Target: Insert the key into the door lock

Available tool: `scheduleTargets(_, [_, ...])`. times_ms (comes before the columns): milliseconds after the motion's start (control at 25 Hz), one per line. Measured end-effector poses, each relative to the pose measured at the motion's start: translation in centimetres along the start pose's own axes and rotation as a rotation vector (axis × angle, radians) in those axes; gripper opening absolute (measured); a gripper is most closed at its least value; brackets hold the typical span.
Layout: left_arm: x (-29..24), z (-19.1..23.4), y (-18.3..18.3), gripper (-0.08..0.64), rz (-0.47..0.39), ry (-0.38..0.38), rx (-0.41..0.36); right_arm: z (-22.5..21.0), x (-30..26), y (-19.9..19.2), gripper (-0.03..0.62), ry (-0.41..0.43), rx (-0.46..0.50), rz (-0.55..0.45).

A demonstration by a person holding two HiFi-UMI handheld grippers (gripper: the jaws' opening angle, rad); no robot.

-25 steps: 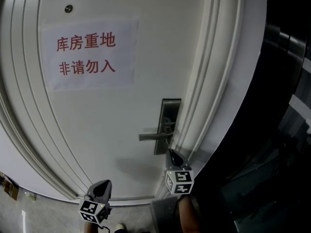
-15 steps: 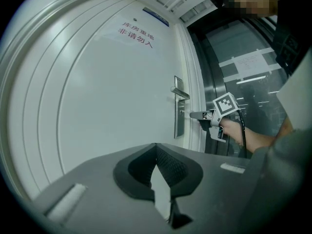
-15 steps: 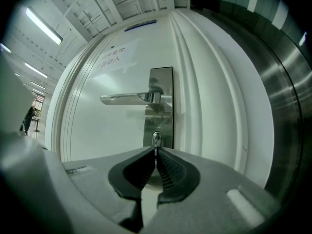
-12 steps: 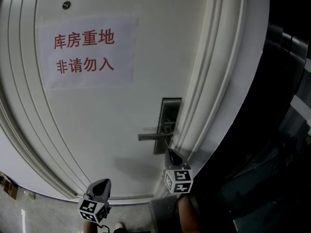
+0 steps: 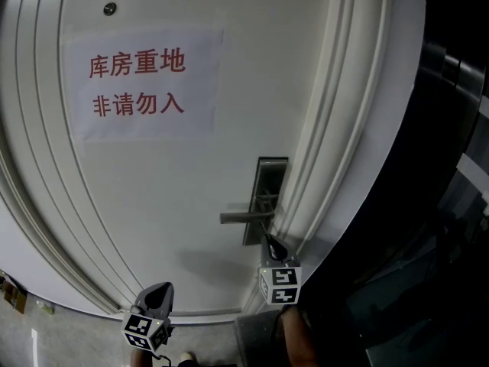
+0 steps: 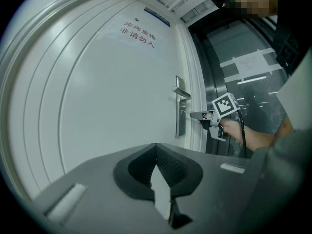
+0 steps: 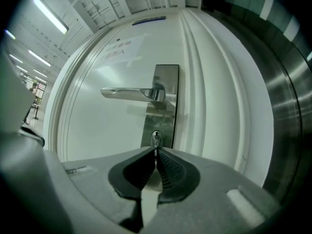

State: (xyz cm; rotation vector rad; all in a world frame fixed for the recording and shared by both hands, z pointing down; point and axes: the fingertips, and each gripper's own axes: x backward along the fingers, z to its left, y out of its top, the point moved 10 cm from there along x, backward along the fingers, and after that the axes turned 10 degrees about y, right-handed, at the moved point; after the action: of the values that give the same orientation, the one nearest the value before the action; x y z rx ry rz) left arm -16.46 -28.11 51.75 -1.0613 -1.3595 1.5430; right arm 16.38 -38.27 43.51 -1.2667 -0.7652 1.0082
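Observation:
On the white door, a steel lock plate carries a lever handle with a round keyhole below it. My right gripper points level at that keyhole. It is shut on a thin key whose tip reaches the keyhole; how deep it goes I cannot tell. In the head view the right gripper sits just under the lock plate. My left gripper hangs lower left, away from the door, shut with nothing in it.
A paper sign with red characters hangs on the upper door, with a peephole above it. White door-frame mouldings run right of the lock. Dark glass and metal panels fill the right side. A hand holds the right gripper.
The right gripper's marker cube has rolled slightly while its tip stays at the lock. The left gripper has not moved.

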Motion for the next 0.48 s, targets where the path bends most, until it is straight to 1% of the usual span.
scheduleTargets(200, [-0.4, 0.01, 0.03, 0.003, -0.003, -0.007, 0.002, 0.24, -0.15, 0.36, 0.011, -0.007, 0.1, 0.03])
scheduleTargets(480, [-0.78, -0.2, -0.17, 0.003, 0.0, -0.021, 0.004, 0.86, -0.33, 0.84, 0.011, -0.035, 0.313, 0.104])
